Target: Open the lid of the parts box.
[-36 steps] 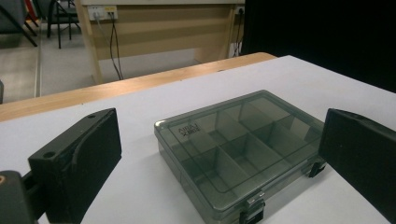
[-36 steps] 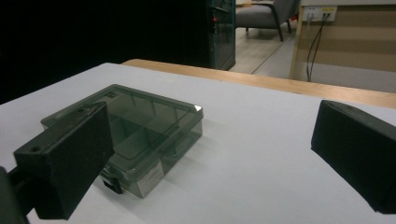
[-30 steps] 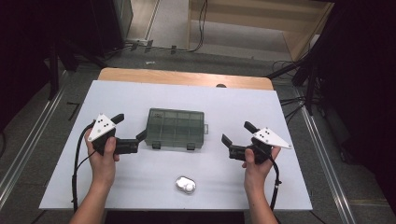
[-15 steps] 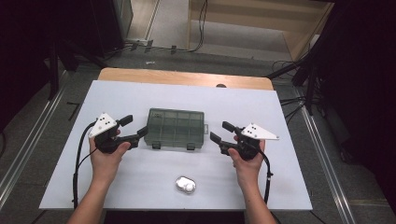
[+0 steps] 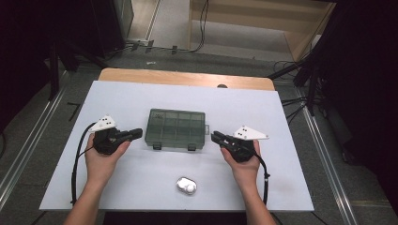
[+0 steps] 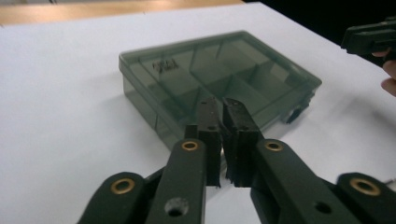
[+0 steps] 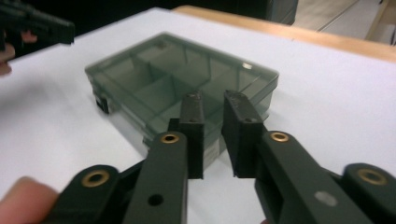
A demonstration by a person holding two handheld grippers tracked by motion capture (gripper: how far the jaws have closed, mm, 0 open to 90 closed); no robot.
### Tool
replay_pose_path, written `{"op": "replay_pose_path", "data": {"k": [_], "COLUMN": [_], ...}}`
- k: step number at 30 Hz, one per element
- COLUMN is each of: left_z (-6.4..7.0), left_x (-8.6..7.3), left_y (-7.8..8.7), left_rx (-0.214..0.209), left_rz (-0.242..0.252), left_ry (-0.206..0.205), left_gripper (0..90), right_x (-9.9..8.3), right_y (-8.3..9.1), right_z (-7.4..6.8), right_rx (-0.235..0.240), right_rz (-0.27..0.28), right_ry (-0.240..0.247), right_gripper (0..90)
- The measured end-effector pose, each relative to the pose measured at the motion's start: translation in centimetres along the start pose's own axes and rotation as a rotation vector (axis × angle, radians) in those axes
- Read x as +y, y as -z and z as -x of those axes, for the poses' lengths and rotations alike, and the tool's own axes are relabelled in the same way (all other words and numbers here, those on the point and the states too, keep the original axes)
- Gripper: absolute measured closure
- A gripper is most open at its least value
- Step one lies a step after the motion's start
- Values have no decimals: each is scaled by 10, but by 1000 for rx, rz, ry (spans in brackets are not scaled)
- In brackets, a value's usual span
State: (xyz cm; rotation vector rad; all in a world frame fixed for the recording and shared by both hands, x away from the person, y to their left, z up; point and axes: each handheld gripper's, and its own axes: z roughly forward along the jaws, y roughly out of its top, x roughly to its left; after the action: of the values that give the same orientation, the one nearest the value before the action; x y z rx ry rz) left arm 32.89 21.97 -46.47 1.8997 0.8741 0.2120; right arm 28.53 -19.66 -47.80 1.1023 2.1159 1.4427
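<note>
A translucent dark-green compartment box (image 5: 177, 129) lies lid-down-shut at the middle of the white table (image 5: 141, 98). My left gripper (image 5: 137, 134) points at the box's left end, a short way off, jaws shut with nothing between them. In the left gripper view its pads (image 6: 209, 121) nearly meet in front of the box (image 6: 219, 70). My right gripper (image 5: 216, 137) points at the box's right end, also just apart from it. In the right gripper view its gripper (image 7: 213, 109) shows a slim empty gap before the box (image 7: 182, 77).
A small white earbud case (image 5: 187, 185) lies near the table's front edge, between the two forearms. A wooden strip (image 5: 187, 78) runs along the table's far edge. Cables trail from both grippers toward the front.
Both grippers have moved inward toward the box's two ends and lowered. Their jaws, spread half a second ago, have come together.
</note>
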Motion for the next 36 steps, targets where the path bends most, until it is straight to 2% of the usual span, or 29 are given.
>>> {"op": "replay_pose_path", "data": {"k": [4, 6, 7, 10, 12, 17, 23, 32, 36], "left_z": [-5, -6, -6, -6, -5, -4, -2, -1, -1], "left_x": [-6, -7, -9, -10, -11, -12, -14, -15, -15], "left_y": [-7, -8, -10, -11, -14, -16, -20, -22, -23], "left_rx": [-26, -24, -16, -9, 8, 8, 31, 34, 35], "left_rz": [-77, -92, -117, -137, -181, -197, -227, -230, -228], "left_ry": [-1, -6, -14, -21, -46, -61, -89, -92, -89], "left_gripper": [886, 887, 887, 887, 888, 889, 888, 888, 888], "right_x": [-2, -2, -4, -5, -7, -10, -13, -17, -18], "right_y": [-5, -5, -6, -6, -9, -12, -19, -26, -29], "right_z": [-1, -1, 0, 1, 2, 1, -1, -4, -5], "right_rx": [20, 22, 24, 43, 39, 36, 36, 49, 38], "right_rz": [-41, -46, -53, -59, -84, -121, -173, -213, -218], "right_ry": [4, 4, 11, 4, 8, 17, 30, 52, 48], "right_gripper": [833, 849, 882, 883, 883, 883, 882, 882, 881]}}
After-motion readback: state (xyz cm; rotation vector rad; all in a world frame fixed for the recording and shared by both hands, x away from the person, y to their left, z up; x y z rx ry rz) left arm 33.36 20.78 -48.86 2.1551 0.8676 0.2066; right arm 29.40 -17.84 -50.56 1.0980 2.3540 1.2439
